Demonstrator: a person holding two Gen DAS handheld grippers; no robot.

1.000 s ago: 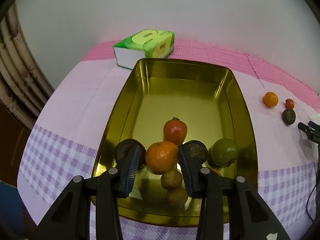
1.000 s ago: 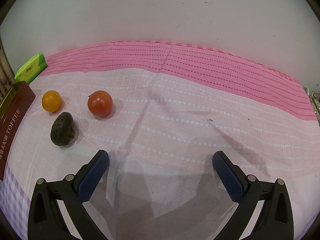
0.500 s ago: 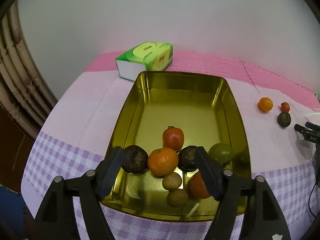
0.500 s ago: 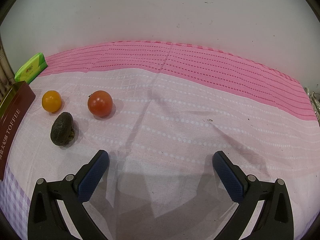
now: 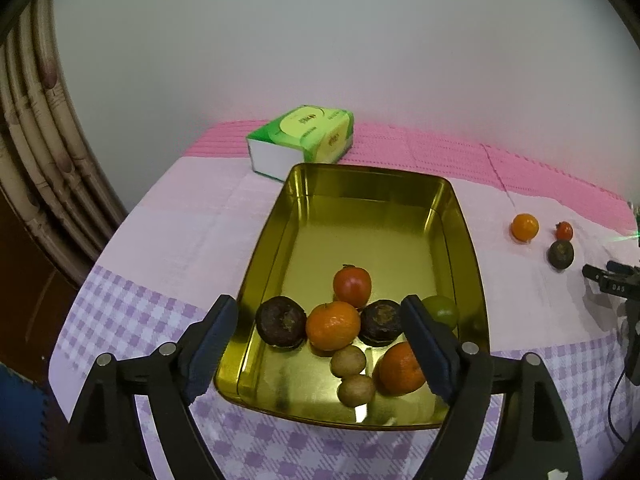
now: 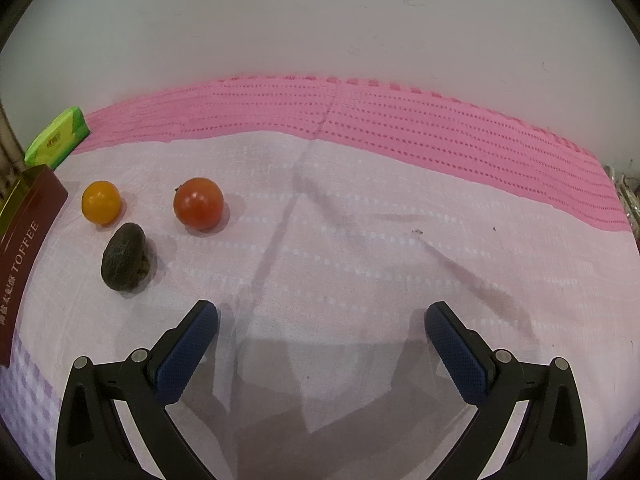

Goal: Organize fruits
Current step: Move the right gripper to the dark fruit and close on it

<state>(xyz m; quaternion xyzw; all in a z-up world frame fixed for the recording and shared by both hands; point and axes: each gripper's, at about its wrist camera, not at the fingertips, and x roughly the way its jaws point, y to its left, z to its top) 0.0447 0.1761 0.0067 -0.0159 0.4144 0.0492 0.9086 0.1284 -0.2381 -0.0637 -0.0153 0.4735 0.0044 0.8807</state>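
Mostly round fruits (image 5: pixel 333 326) in gold tin (image 5: pixel 468 248)

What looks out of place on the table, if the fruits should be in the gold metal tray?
Three fruits lie loose on the pink cloth, outside the gold metal tray: a small orange citrus, a red tomato and a dark wrinkled fruit. Nothing looks spilled or damaged.

The left gripper (image 5: pixel 320 344) let go of the orange (image 5: pixel 333 326); jaws opening, apparently lifted clear.
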